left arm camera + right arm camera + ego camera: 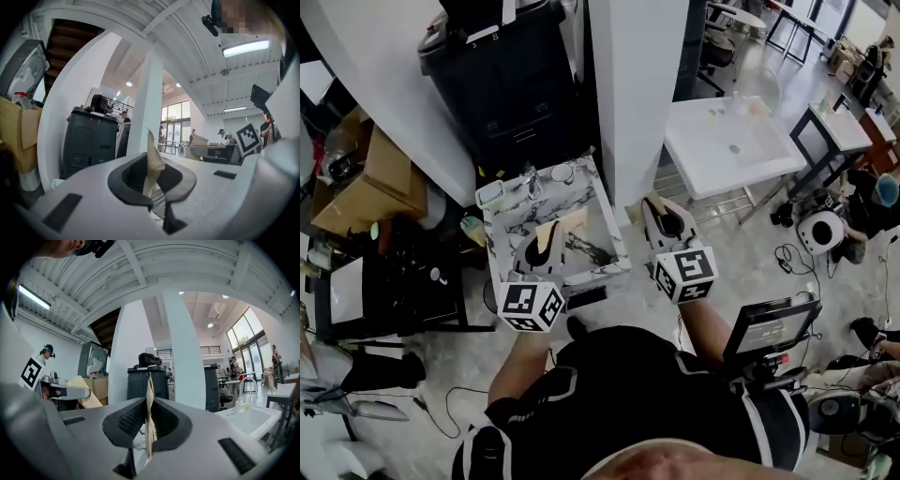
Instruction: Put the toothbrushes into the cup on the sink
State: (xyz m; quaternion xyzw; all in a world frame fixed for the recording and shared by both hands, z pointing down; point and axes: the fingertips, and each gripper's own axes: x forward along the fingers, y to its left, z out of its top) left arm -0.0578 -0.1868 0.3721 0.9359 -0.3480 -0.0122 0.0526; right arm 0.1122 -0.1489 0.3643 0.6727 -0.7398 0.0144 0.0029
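In the head view a marble-patterned sink [611, 246] stands in front of me, with a faucet [532, 179] and a pale cup [490, 194] on its far rim. My left gripper [544, 242] hovers over the basin, shut on a flat tan paper packet [555, 232]. That packet [153, 161] stands upright between the left gripper [152, 176] jaws. My right gripper [660, 210] hangs just right of the sink, beside the white column. It is shut on a thin tan strip [150, 418], seen edge-on in the right gripper [149, 427] view. No bare toothbrush shows.
A black bin [502, 80] stands behind the sink, and a white column [637, 94] rises at its right. A white table [731, 141] is at far right, cardboard boxes [370, 183] at left. A tablet on a stand [769, 323] and floor cables [787, 258] lie near my right side.
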